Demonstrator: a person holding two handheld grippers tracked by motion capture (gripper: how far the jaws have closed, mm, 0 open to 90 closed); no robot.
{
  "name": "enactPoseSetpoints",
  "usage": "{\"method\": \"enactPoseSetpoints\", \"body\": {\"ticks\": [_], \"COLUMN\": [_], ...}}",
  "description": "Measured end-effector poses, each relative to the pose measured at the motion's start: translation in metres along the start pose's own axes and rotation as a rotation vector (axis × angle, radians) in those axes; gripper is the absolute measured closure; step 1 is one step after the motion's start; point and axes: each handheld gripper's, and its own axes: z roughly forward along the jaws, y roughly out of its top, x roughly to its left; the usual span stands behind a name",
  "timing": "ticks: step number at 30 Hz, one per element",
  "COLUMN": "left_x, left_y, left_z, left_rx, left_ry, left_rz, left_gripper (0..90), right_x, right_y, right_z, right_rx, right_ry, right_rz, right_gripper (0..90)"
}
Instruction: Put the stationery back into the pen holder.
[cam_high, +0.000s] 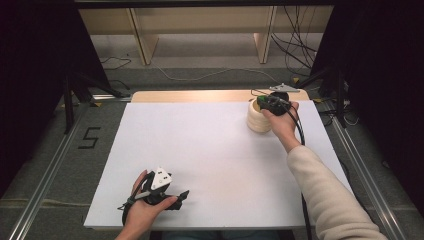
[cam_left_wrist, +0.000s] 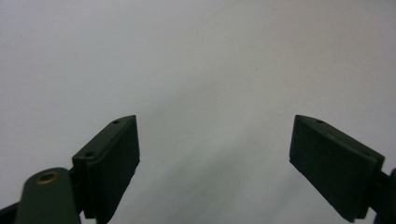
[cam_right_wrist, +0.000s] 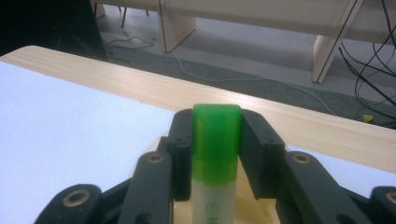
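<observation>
the right gripper (cam_right_wrist: 217, 154) clamps a green-capped marker (cam_right_wrist: 216, 140) right over the wooden cup (cam_high: 258, 120) at the table's (cam_high: 210, 150) far right. i'd keep the marker upright and centred over the mouth before letting go. the left gripper (cam_left_wrist: 215, 154) rests near the front edge, jaws wide, holding nothing.

Your high view looks forward and down over the whole white table (cam_high: 220, 150) from its near edge. Your left gripper view sits close above bare tabletop near the near-left corner. Your right gripper view looks level across the far edge toward the floor cables (cam_right_wrist: 205, 74), which the high view shares.
</observation>
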Motion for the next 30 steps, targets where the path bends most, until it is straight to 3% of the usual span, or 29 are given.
{"method": "enactPoseSetpoints", "body": {"ticks": [30], "left_x": [-0.0003], "left_y": [-0.0001], "left_z": [0.0003], "left_rx": [0.002], "left_ry": [-0.005], "left_rz": [0.003], "left_gripper": [15.9], "right_x": [0.0001], "right_y": [-0.0074], "right_z": [0.0053], "right_rx": [0.044], "right_ry": [-0.01], "right_rz": [-0.031], "right_gripper": [67.1]}}
